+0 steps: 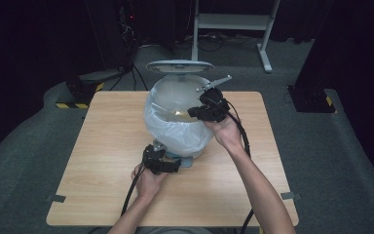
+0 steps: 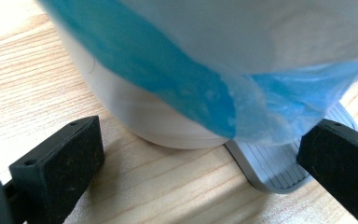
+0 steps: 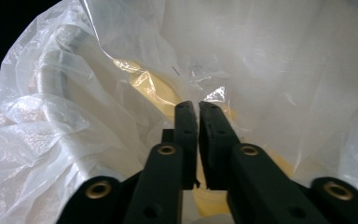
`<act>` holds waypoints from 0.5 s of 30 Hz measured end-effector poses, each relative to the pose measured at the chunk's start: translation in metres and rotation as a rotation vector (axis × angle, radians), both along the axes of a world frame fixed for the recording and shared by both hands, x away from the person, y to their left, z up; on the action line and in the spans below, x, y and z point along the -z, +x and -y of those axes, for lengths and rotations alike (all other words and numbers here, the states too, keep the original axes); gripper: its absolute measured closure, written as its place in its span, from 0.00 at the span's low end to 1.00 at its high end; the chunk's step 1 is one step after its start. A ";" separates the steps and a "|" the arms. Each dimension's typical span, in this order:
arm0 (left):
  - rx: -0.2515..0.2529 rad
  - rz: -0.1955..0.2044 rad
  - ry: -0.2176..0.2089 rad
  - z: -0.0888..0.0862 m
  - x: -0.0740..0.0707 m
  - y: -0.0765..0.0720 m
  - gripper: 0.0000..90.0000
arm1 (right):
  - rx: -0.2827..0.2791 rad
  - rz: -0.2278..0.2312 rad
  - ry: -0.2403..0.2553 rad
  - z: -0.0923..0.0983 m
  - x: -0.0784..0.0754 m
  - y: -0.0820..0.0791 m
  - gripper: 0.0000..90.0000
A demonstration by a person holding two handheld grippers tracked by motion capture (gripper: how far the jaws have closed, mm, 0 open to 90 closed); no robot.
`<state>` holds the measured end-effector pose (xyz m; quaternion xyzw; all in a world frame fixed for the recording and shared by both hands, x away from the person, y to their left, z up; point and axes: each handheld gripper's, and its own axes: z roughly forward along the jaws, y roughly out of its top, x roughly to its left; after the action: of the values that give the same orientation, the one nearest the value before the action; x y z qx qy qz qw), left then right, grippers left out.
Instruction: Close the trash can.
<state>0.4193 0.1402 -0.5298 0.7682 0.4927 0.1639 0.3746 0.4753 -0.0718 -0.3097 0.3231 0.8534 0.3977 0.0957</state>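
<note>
bin white | liner blue | pedal grey, ribbed | table light woodgrain

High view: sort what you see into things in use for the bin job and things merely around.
In use: white pedal bin; translucent plastic liner bag; right tool; left tool.

Around: white metal frame on the floor; wooden table.

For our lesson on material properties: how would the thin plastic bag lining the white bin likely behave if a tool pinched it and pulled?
The plastic bag looks thin and crinkled, so it would probably be floppy and very light. It drapes loosely over the rim of the bin, so a pull might lift it off. Its glossy film may slip between the pads of the right tool.
</note>
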 end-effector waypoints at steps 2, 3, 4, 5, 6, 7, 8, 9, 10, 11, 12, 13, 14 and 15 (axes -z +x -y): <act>0.000 0.000 0.000 0.000 0.000 0.000 0.01 | 0.002 0.008 0.010 0.000 -0.001 -0.001 0.82; 0.000 0.000 0.000 0.000 0.000 0.000 0.01 | -0.001 0.013 0.017 0.000 -0.003 -0.002 0.79; 0.000 0.000 0.000 0.000 0.000 0.000 0.01 | -0.005 0.022 0.027 0.000 -0.004 -0.003 0.77; 0.000 0.000 0.000 0.000 0.000 0.000 0.01 | -0.013 0.032 0.035 0.000 -0.006 -0.005 0.75; 0.001 0.000 0.001 0.000 0.000 0.000 0.01 | -0.018 0.037 0.038 -0.001 -0.007 -0.006 0.74; 0.001 0.000 0.001 0.000 0.000 0.000 0.01 | -0.024 0.043 0.036 -0.003 -0.008 -0.007 0.73; 0.001 0.000 0.001 0.000 0.000 0.000 0.01 | -0.030 0.044 0.033 -0.005 -0.009 -0.008 0.73; 0.000 0.000 0.000 0.000 0.000 0.000 0.01 | -0.034 0.044 0.028 -0.007 -0.009 -0.008 0.73; 0.000 0.000 0.000 0.000 0.000 0.000 0.01 | -0.039 0.043 0.021 -0.010 -0.009 -0.007 0.74; 0.000 0.000 0.000 0.000 0.000 0.000 0.01 | -0.040 0.041 0.014 -0.011 -0.009 -0.006 0.76; 0.000 0.000 0.000 0.000 0.000 0.000 0.01 | -0.038 0.037 0.004 -0.013 -0.008 -0.005 0.80; 0.000 0.000 -0.001 0.000 0.000 0.000 0.01 | -0.038 0.036 -0.012 -0.015 -0.006 -0.003 0.86; 0.000 0.000 -0.001 0.000 0.000 0.000 0.01 | -0.035 0.038 -0.022 -0.016 -0.005 -0.002 0.90; 0.000 0.000 -0.001 0.000 0.000 0.000 0.01 | -0.035 0.048 -0.028 -0.015 -0.005 -0.001 0.95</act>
<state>0.4192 0.1402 -0.5299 0.7679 0.4928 0.1638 0.3751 0.4745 -0.0565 -0.3043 0.2969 0.8619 0.3950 0.1137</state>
